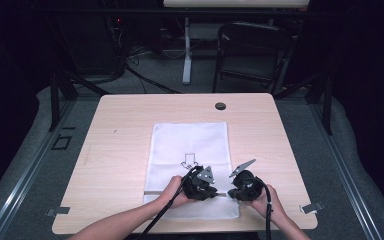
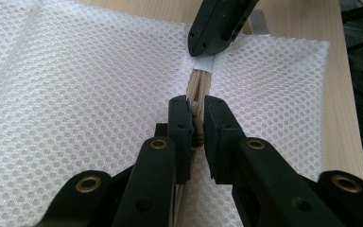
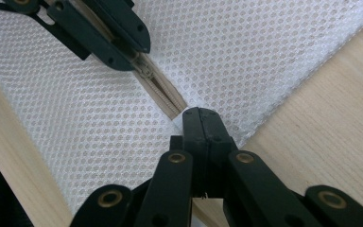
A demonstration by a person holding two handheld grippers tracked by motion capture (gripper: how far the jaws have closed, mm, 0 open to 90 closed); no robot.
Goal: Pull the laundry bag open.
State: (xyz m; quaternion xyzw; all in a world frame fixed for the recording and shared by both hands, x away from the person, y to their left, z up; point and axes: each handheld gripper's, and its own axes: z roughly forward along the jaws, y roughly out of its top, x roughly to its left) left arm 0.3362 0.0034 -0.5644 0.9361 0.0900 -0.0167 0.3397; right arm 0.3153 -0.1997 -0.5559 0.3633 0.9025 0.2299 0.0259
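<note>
A white mesh bag lies flat on the wooden table, and a beige zipper runs across it near its front end. My left gripper is shut on the zipper's pull. It faces my right gripper closely above the bag's front part. In the right gripper view my right gripper is shut on the white tab at the zipper's end, at the bag's side edge. The short zipper stretch between the two grippers is partly parted. A person's hands hold both grippers.
A black arrow is printed on the bag beyond the grippers. A dark cable hole sits near the table's far edge. Metal clips mark the front corners. A folding chair stands behind the table.
</note>
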